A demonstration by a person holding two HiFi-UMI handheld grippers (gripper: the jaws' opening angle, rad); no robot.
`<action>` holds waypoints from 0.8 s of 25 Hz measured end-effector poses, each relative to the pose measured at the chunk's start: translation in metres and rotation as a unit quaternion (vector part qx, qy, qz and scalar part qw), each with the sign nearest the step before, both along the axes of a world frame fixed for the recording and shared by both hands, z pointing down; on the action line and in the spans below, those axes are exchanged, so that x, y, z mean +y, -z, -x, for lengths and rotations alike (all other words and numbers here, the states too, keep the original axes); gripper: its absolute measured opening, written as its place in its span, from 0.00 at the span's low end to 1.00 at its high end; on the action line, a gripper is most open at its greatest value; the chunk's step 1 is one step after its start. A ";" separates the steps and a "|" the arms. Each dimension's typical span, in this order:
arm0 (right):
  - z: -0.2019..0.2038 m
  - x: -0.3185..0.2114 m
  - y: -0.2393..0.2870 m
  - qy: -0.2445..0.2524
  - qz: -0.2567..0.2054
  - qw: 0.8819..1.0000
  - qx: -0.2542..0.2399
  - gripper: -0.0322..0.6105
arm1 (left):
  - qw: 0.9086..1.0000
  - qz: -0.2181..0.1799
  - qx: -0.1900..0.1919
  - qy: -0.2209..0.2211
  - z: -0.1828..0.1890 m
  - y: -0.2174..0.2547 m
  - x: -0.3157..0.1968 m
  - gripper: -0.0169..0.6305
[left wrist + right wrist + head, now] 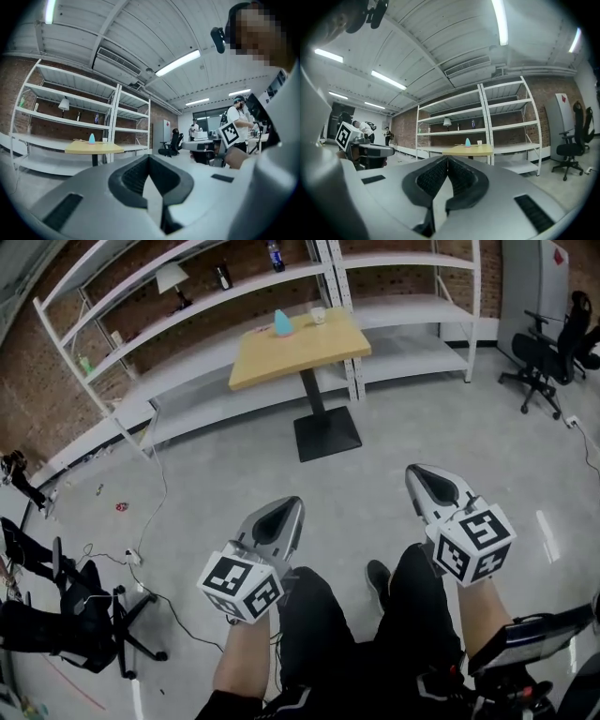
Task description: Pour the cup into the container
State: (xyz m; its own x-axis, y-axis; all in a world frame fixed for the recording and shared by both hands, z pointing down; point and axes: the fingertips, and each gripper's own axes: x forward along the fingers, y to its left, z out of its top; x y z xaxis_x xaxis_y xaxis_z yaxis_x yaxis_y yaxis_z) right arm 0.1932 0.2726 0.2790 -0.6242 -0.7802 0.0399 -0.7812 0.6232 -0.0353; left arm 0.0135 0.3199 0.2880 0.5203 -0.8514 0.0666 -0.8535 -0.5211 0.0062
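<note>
Far off on yellow tabletop (272,357): white cup (318,314), just right of blue container (282,323), apart from it. Probably light, rigid, quick to spill. Best gripped across side wall, kept upright. Near, above floor (356,493): left gripper (289,506), right gripper (418,474), fingers pressed together, nothing held.

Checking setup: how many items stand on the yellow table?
2, both at the far edge of the table: a blue cone-shaped item and a white cup right of it. Smaller items may be missed.
</note>
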 end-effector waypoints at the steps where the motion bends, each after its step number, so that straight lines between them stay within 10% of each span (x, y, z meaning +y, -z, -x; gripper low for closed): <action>1: 0.003 -0.019 0.004 0.000 -0.004 1.000 -0.003 0.05 | 1.000 -0.002 -0.003 -0.001 0.002 0.001 -0.019 0.02; 20: 0.102 -0.419 0.027 0.035 -0.021 0.999 -0.003 0.05 | 1.000 -0.003 0.009 0.020 0.090 0.012 -0.424 0.02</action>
